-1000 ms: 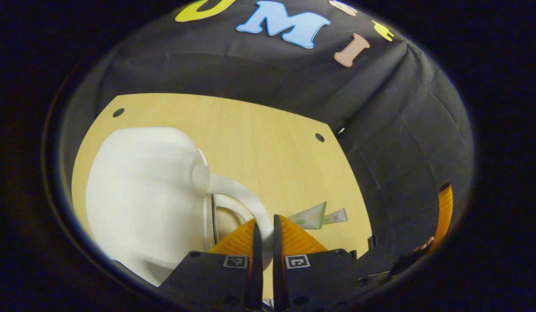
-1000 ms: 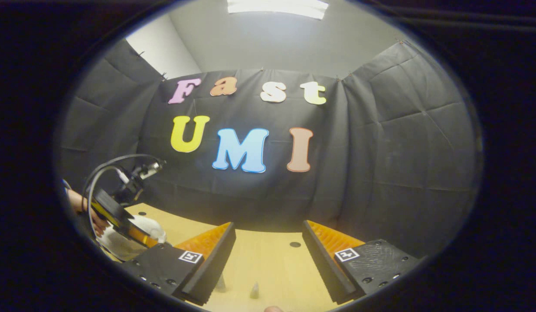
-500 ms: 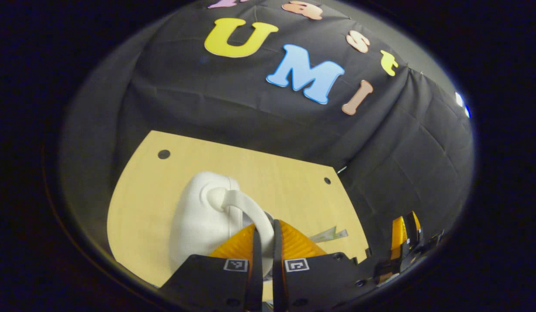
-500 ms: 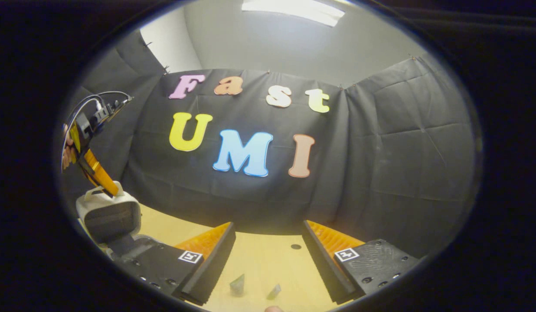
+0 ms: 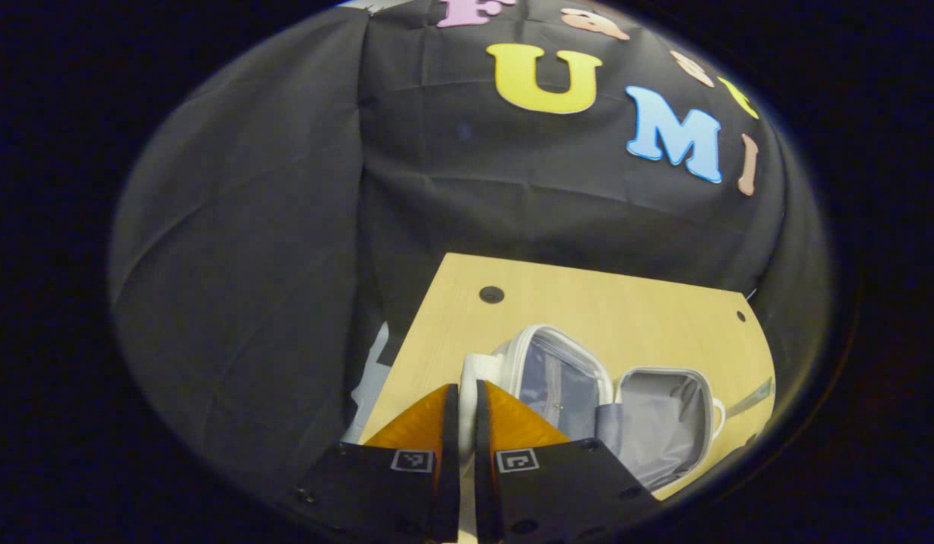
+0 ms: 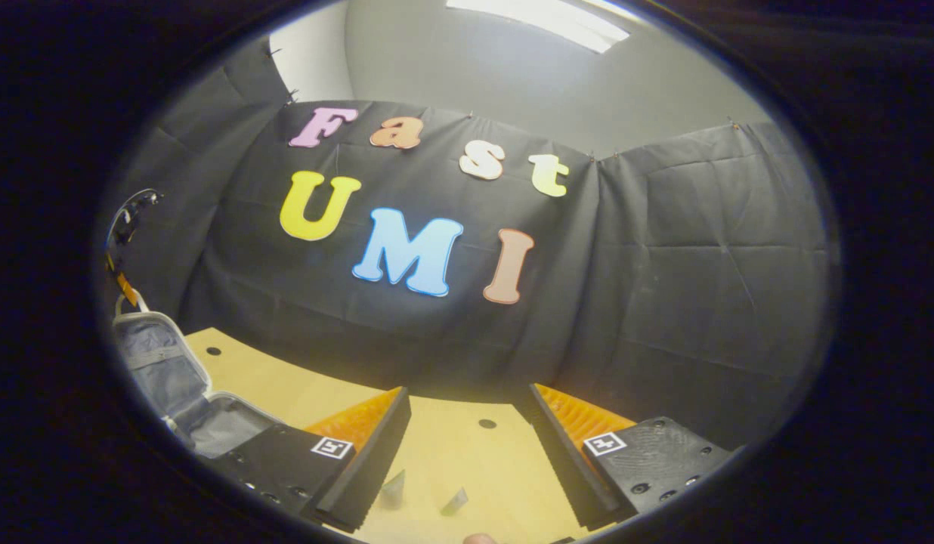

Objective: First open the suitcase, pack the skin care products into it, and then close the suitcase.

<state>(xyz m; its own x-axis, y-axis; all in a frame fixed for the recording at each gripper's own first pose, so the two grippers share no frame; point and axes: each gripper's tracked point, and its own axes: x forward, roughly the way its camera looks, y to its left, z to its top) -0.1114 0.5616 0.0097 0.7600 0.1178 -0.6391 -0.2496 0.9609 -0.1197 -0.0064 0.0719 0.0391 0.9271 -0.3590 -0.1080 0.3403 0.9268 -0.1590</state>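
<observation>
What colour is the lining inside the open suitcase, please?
Grey, inside a white shell; the suitcase lining shows best in the left gripper view.

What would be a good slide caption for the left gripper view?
Left gripper holds the white handle, swinging the suitcase open on the wooden table.

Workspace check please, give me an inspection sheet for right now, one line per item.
Surface: light wooden table, with small dark holes.
Job's things: white suitcase open, lid raised, grey lining showing; two skin care tubes on the table ahead of the right gripper.
Clutter: nothing seen.
Grippers: left gripper shut on the suitcase handle; right gripper open, holding nothing.
Cables: a dark cable loops above the left gripper, in the right gripper view.
Surroundings: black cloth wall, grey ceiling with a light panel.
</observation>
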